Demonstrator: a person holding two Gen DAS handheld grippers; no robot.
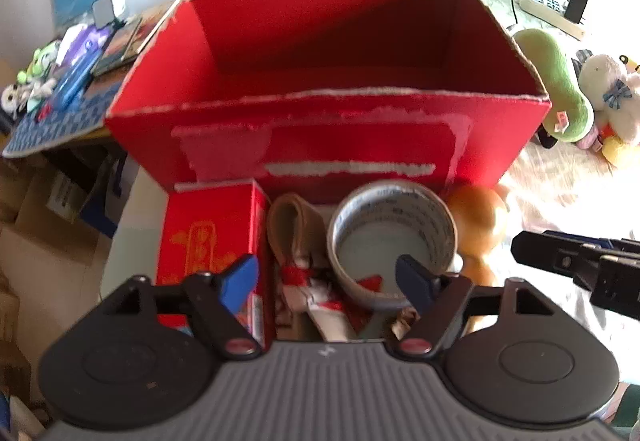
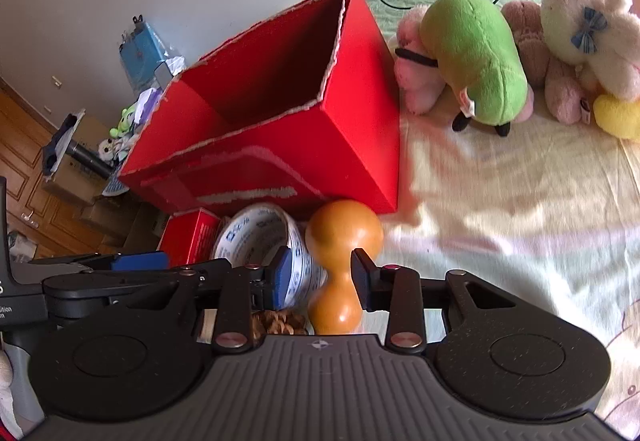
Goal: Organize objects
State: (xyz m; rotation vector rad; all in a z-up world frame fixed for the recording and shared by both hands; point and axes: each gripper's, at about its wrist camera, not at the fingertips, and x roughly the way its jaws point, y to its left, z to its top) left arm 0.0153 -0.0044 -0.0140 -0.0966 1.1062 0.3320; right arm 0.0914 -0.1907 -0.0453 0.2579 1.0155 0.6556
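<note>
Red box (image 1: 328, 145) — torn rim, open top.

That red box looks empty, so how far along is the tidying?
Barely started. The red box shows nothing inside. In hand: the right claw is open around the orange wooden gourd, not yet gripping; the left claw hangs open over the tape roll. Left: the small red carton and the other clutter beside it.

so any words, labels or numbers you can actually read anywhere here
"ition": partial white lettering on the black left gripper body, at the left edge of the right wrist view.
Blue print on the tape roll: too blurred to read.
Gold design on the small red box: unreadable.
Tag on the green plush: too small.
</note>
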